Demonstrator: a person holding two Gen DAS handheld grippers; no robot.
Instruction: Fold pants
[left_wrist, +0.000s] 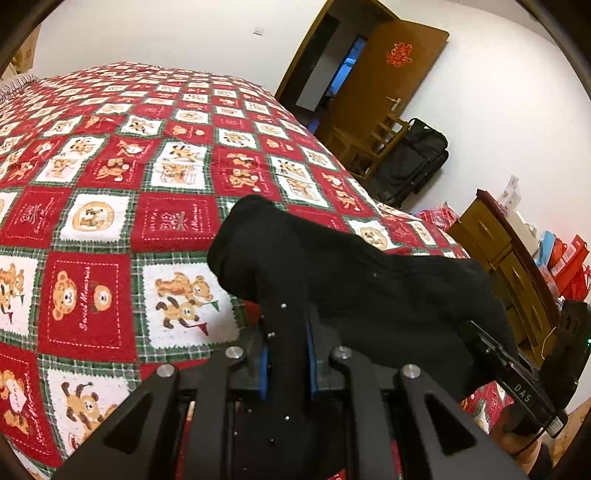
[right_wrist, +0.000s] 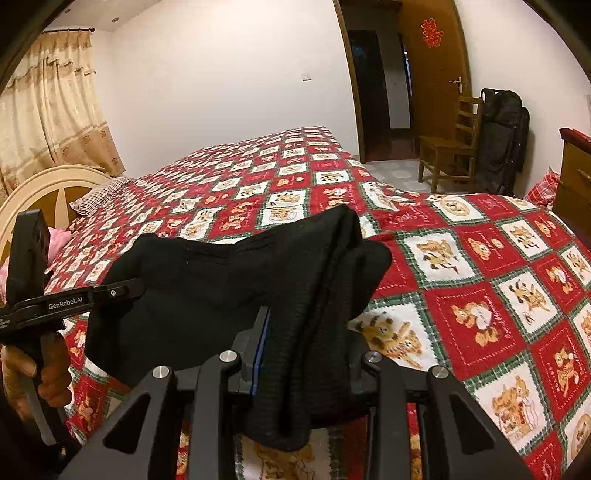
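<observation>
Black pants (left_wrist: 332, 280) hang bunched between our two grippers: the left gripper (left_wrist: 287, 332) clamps one edge, the right gripper (right_wrist: 303, 332) clamps the other, both lifted above the red checked bedspread (left_wrist: 110, 221).

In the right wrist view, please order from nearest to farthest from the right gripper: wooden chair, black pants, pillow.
1. black pants, clamped in the right gripper.
2. pillow, far left, by the headboard.
3. wooden chair, far right, near the door.

1 pants (left_wrist: 351, 280), 2 tools (left_wrist: 288, 332), 1 chair (right_wrist: 448, 147).
</observation>
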